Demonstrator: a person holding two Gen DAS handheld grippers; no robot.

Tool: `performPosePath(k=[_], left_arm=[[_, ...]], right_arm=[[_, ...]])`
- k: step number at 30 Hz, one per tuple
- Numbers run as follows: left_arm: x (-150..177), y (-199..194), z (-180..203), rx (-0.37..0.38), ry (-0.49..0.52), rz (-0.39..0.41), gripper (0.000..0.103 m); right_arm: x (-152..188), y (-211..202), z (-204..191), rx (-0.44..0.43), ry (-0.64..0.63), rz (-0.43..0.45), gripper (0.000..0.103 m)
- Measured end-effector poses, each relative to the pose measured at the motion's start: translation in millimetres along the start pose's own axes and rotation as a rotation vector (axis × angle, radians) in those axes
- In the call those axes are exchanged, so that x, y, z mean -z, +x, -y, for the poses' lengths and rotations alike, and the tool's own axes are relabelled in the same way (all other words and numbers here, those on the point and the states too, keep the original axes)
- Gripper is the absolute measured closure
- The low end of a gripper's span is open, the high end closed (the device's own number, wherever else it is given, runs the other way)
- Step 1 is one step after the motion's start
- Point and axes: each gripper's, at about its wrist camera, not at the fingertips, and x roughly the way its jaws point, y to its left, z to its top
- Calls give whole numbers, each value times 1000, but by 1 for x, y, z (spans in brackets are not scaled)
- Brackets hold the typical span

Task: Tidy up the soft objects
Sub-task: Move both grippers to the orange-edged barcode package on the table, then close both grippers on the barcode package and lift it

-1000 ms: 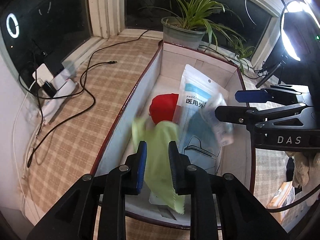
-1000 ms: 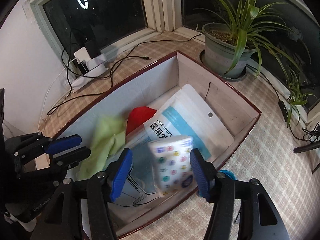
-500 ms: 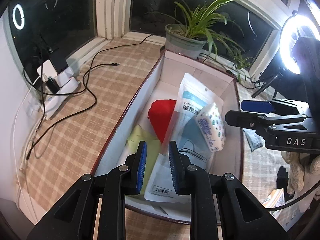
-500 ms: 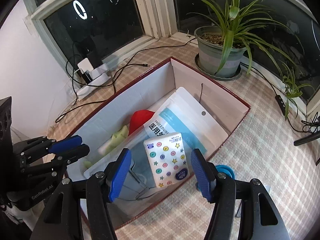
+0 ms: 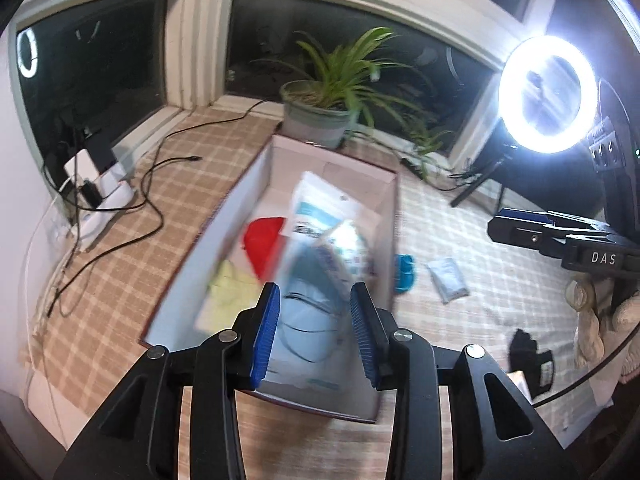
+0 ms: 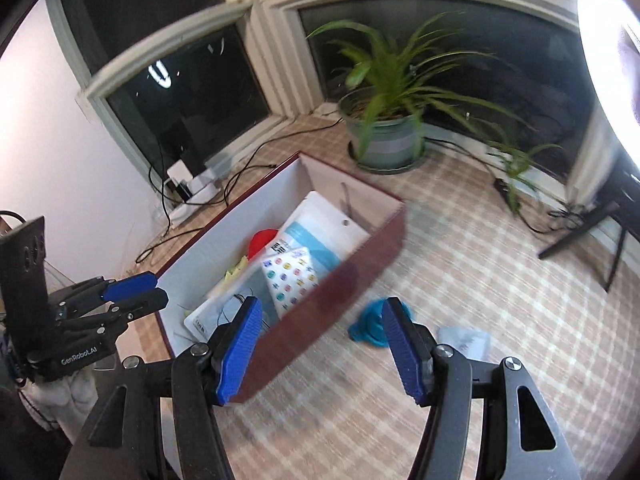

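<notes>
Left wrist view: the box (image 5: 256,184) lies just beyond the left tongs (image 5: 316,336), with the green cloth (image 5: 228,292), the red soft item (image 5: 264,240), the mask pack (image 5: 320,216) and the tissue pack (image 5: 344,248) with coloured dots all inside it. A second ago the green cloth hung between the left tongs' pads; now it rests on the box floor ahead of and left of them. The left tongs have just been opening, and their blue pads (image 5: 266,336) stand apart with nothing between them.

In the right wrist view the tissue pack (image 6: 292,276), which sat between the right tongs (image 6: 320,352) a second ago, lies in the box (image 6: 344,292) on the mask pack (image 6: 316,236), ahead of and left of the tongs. The right tongs gape wide and empty over the checked counter (image 6: 500,300). A teal cloth (image 6: 372,320) lies on the counter just beyond their right pad, outside the box, and a small grey packet (image 6: 464,340) sits further right.

"DAS" reads on the right tongs' body in the left wrist view, and "GenRobot.AI" on the left tongs' body in the right wrist view. The mask pack's print is blurred.
</notes>
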Motion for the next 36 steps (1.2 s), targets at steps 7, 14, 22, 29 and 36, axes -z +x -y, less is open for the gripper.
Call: performPosePath(k=[7, 14, 22, 29, 36], left_arm=[[20, -4, 42, 94, 26, -33, 61], [52, 6, 85, 165, 38, -109, 61], [101, 19, 128, 222, 7, -206, 61], [137, 27, 150, 242, -45, -266, 61], [164, 34, 172, 251, -70, -313, 61]], right_arm=[[47, -63, 47, -28, 53, 22, 42], [114, -97, 86, -41, 107, -45, 42], [181, -88, 108, -108, 140, -170, 42], [210, -62, 108, -155, 115, -268, 42], [220, -37, 115, -168, 112, -321, 42]])
